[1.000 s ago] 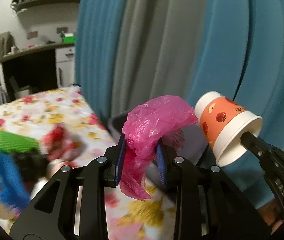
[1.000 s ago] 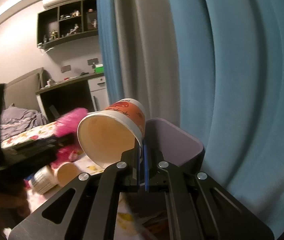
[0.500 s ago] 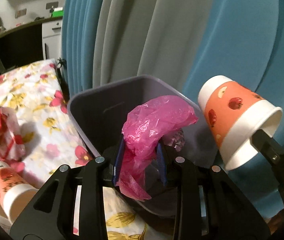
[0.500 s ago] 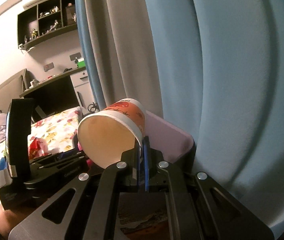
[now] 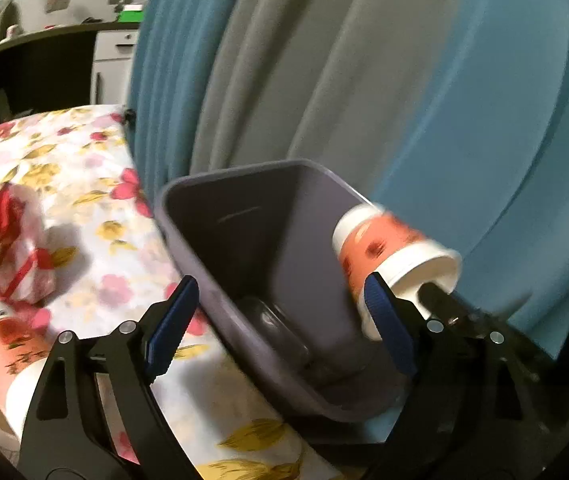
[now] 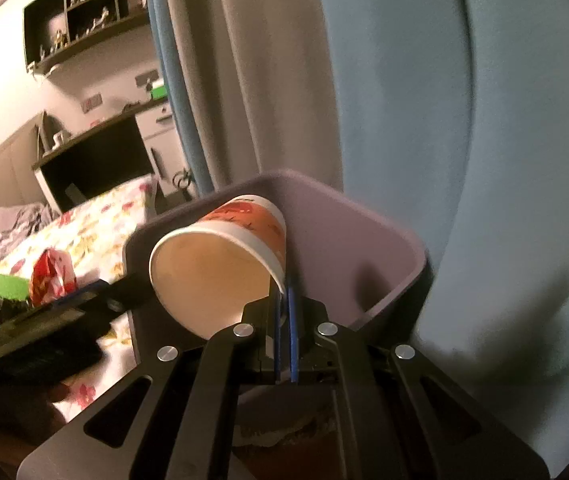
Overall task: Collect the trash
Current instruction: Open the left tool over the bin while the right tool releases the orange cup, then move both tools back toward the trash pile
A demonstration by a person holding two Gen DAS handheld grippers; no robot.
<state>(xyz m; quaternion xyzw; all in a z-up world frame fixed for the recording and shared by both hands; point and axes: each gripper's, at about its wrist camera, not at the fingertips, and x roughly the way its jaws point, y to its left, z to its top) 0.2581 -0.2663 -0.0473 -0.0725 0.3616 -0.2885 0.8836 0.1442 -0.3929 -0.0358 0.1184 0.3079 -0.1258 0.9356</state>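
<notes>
The left hand-held gripper is opening its jaws wide, with nothing between the blue pads, over a grey bin. At right, a blurred orange paper cup hangs over the bin's rim, pinched by the right hand-held gripper. A red wrapper and another cup lie on the floral bed.

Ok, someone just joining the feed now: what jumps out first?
The orange paper cup pinched by its rim in the right gripper, tipped over the grey bin against the blue curtain. Then the left gripper, its jaws opening with nothing between them, over that bin beside the floral bedsheet.
</notes>
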